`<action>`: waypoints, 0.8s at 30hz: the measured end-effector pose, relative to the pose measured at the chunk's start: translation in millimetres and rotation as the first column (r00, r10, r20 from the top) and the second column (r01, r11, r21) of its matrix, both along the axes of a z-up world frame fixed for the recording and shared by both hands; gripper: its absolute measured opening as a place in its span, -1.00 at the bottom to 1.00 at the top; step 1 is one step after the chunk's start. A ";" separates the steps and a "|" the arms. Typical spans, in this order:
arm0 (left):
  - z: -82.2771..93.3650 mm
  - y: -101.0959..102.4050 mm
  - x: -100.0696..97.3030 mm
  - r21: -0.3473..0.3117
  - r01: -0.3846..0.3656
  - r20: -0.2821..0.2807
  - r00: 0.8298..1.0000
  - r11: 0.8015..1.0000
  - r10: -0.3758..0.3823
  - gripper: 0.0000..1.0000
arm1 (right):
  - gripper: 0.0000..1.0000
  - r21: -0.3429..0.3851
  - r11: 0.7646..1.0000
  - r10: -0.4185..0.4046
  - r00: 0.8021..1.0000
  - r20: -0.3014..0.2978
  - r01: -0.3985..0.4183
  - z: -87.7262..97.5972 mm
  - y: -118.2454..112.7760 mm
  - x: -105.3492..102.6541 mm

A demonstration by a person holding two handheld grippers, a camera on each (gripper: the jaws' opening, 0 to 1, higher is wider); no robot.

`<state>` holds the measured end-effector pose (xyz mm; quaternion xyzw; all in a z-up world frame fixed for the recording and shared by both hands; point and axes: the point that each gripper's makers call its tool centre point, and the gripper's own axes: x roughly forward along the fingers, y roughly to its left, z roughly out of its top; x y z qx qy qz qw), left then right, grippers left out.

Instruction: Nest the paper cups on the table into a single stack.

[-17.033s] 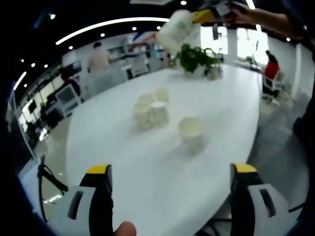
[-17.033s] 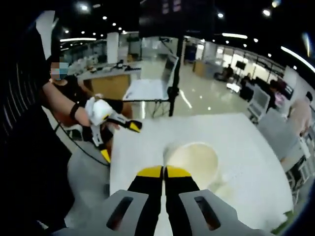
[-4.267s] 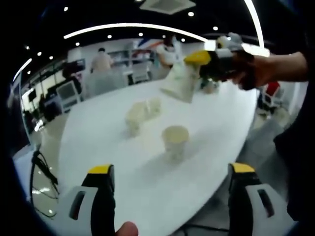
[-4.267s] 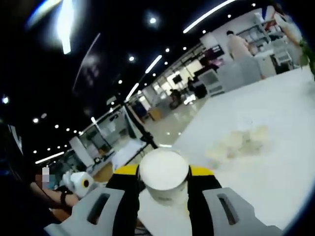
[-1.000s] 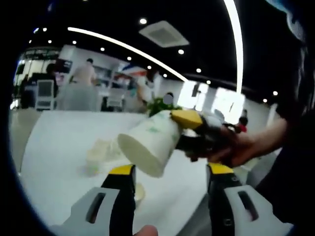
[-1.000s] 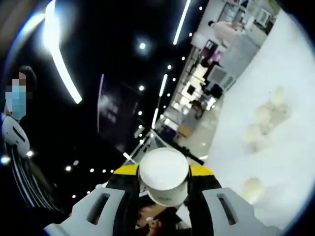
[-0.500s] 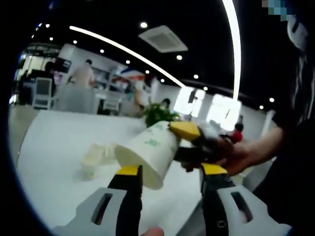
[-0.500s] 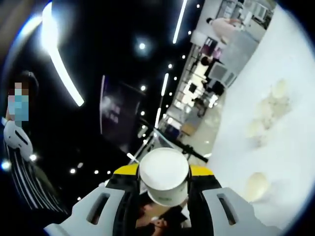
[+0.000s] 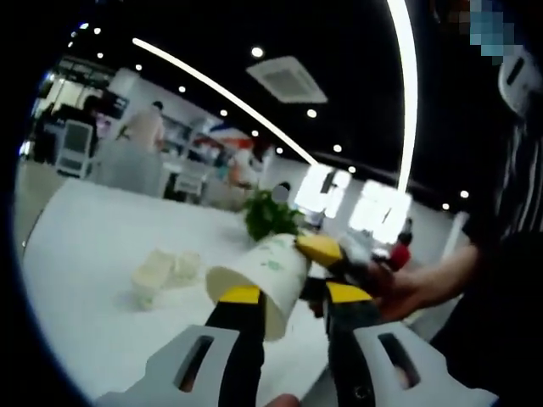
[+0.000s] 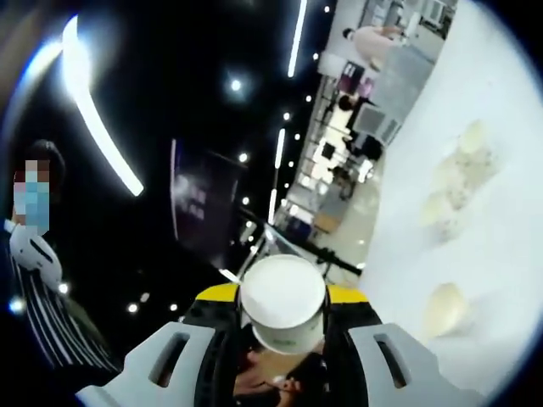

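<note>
A white paper cup with a green print hangs in the air, tilted, its wide end towards me in the left gripper view. My right gripper comes in from the right, shut on the cup's narrow end, with a hand behind it. My left gripper is open, its jaws drawn in close on either side of the wide end. In the right gripper view the cup sits clamped in my right gripper, one round end facing me. More cups lie in a cluster on the white table.
A potted plant stands at the table's far end. The right gripper view has a lone cup and a group of cups on the table. People and desks are in the background.
My left jaws have narrowed around the held cup's wide end over the last second. The right gripper keeps its hold on the cup. Both views have shifted a little.
</note>
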<state>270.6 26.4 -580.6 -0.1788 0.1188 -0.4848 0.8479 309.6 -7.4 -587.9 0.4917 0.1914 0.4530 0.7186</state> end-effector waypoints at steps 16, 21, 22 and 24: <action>7.3 -0.1 -6.7 -0.055 0.061 -0.027 0.998 0.997 -0.063 -0.98 | -0.33 0.093 0.995 0.050 0.998 -0.029 -0.047 1.5 1.9 -5.4; 7.3 -3.1 -10.7 -0.052 0.086 -0.032 0.996 0.995 -0.087 -1.00 | -0.32 0.117 0.992 0.055 0.998 -0.025 -0.052 -0.3 0.7 -7.8; 8.2 -3.7 -12.0 -0.055 0.094 -0.031 0.995 0.994 -0.095 -1.00 | -0.32 0.128 0.990 0.056 0.998 -0.014 -0.054 1.9 0.2 -9.1; 9.8 -4.3 -13.9 -0.061 0.105 -0.046 0.993 0.993 -0.108 -1.00 | -0.32 0.136 0.989 0.061 0.998 -0.002 -0.060 3.2 -1.2 -10.3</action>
